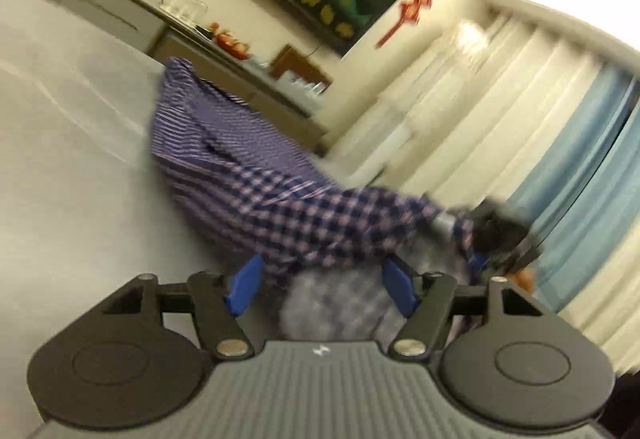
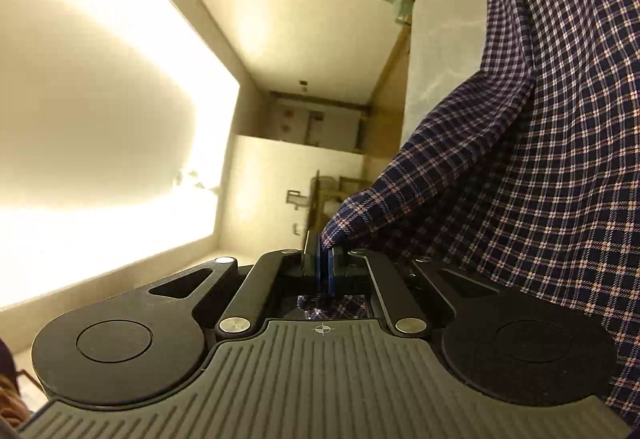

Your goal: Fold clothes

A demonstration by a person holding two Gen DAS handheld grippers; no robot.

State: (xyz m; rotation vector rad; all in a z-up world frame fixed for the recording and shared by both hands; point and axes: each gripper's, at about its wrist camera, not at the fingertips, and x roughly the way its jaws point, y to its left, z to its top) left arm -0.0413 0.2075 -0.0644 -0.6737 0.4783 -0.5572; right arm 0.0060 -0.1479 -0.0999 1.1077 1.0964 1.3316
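A navy and pink checked shirt is lifted off the grey table and stretches across the left wrist view. My left gripper is open, its blue pads apart, with blurred shirt cloth hanging between them, not pinched. My right gripper is shut on an edge of the shirt, which hangs along the right of its view. The right gripper also shows in the left wrist view, holding the shirt's far end up.
A sideboard with glassware and red items stands beyond the table. White and blue curtains hang at the right. The right wrist view is tipped sideways and shows a lit ceiling and a hallway.
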